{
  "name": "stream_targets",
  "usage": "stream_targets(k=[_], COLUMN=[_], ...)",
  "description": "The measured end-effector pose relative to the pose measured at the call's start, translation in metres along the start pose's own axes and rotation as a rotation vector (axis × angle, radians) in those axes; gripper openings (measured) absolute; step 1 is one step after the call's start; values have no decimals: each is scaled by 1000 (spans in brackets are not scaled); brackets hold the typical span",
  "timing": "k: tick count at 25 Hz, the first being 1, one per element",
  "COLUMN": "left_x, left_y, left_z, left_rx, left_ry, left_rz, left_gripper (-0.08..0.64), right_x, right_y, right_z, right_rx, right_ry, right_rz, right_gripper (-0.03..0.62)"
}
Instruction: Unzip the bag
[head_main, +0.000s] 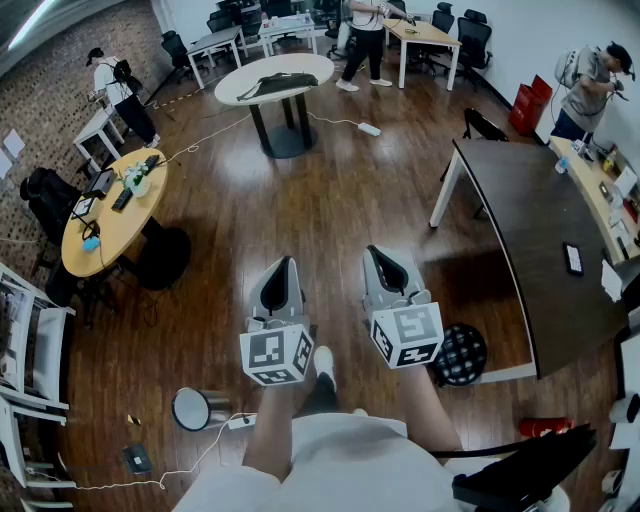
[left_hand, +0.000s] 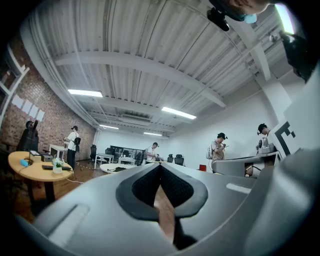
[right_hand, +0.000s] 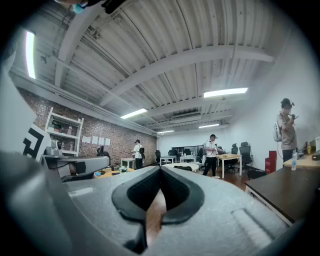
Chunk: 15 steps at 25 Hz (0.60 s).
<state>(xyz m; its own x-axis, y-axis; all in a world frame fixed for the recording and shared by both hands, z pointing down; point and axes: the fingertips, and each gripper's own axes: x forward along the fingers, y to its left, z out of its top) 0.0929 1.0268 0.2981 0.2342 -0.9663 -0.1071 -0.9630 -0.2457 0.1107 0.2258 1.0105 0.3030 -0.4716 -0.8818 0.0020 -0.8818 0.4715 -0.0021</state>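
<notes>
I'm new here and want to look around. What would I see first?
The left gripper and right gripper, grey with black-and-white marker cubes, stand out side by side low in the middle, both shut and empty. Far ahead, what looks like a dark bag lies on a white oval table.

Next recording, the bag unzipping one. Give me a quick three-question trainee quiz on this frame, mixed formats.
1. True or false: the left gripper is clamped on the bag.
2. Where does the dark bag lie? A) on the white oval table far ahead; B) on the round wooden table; C) on the floor by the person's feet.
3. Fill in: the right gripper has its jaws ____, with nothing between them.
Key: 1 false, the left gripper is shut and empty, far from the bag; 2 A; 3 shut.
</notes>
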Motion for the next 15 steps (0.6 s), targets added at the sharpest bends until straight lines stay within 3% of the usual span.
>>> stream_targets(k=[5, 11, 15], left_x=[72, 162, 208], left_y=[58, 124, 157], left_z=[1, 15, 10], left_rx=[-42, 110, 93], left_ry=[3, 10, 24], left_rz=[3, -10, -35], left_gripper=[17, 54, 58], right_x=[88, 195, 259], right_y=[-3, -3, -6], right_z=[-2, 20, 20], right_rx=[-5, -24, -31], right_ry=[6, -12, -4], right_rz=[-12, -29, -19], right_gripper=[-11, -11, -11])
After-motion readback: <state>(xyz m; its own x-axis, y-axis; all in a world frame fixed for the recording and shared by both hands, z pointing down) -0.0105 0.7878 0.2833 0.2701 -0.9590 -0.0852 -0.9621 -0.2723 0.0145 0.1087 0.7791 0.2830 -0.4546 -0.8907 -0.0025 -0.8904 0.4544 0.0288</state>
